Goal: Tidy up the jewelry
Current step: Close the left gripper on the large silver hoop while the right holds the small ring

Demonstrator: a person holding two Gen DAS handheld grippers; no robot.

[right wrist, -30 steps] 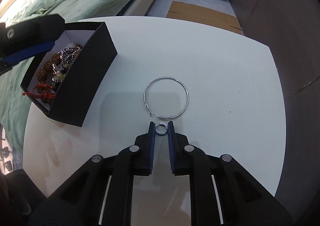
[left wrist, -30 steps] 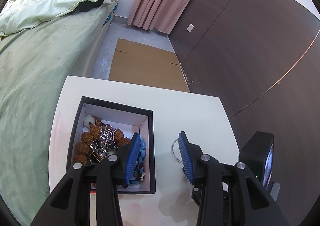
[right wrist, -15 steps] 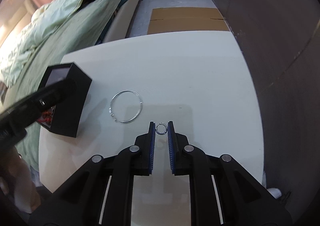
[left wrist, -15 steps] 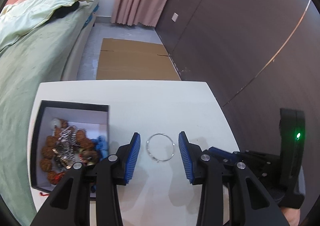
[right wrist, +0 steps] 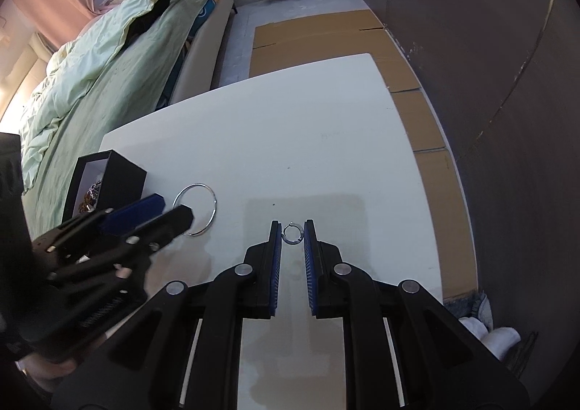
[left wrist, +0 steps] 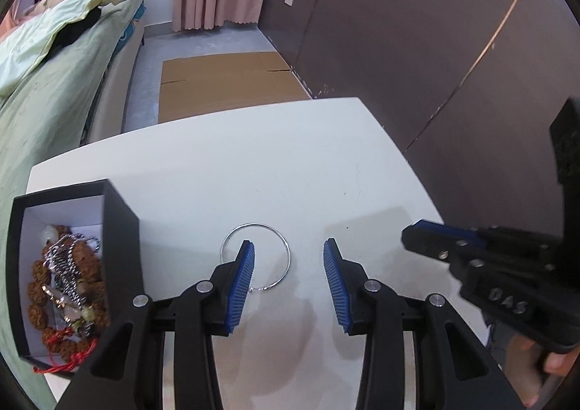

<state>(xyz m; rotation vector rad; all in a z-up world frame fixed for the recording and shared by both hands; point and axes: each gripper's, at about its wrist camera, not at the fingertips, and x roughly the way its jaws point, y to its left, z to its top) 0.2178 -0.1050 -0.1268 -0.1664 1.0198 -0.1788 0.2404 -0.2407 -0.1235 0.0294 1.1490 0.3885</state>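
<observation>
A large silver hoop (left wrist: 255,257) lies flat on the white table (left wrist: 253,170); it also shows in the right wrist view (right wrist: 195,208). My left gripper (left wrist: 289,247) is open just above it, its left finger over the hoop's near left side. My right gripper (right wrist: 293,232) is shut on a small silver ring (right wrist: 293,233), held at the fingertips above the table. A black box (left wrist: 119,228) with white lining holds brown bead strings, a silver chain and a red cord at the table's left; it also shows in the right wrist view (right wrist: 123,178).
A bed with green bedding (left wrist: 43,91) runs along the left. Flat cardboard (left wrist: 224,80) lies on the floor beyond the table. A dark wall (left wrist: 435,47) stands to the right. The right gripper's body (left wrist: 507,272) reaches in from the right.
My left gripper has swung right from over the box to the hoop. My right gripper has lifted back from the hoop, still holding the small ring.
</observation>
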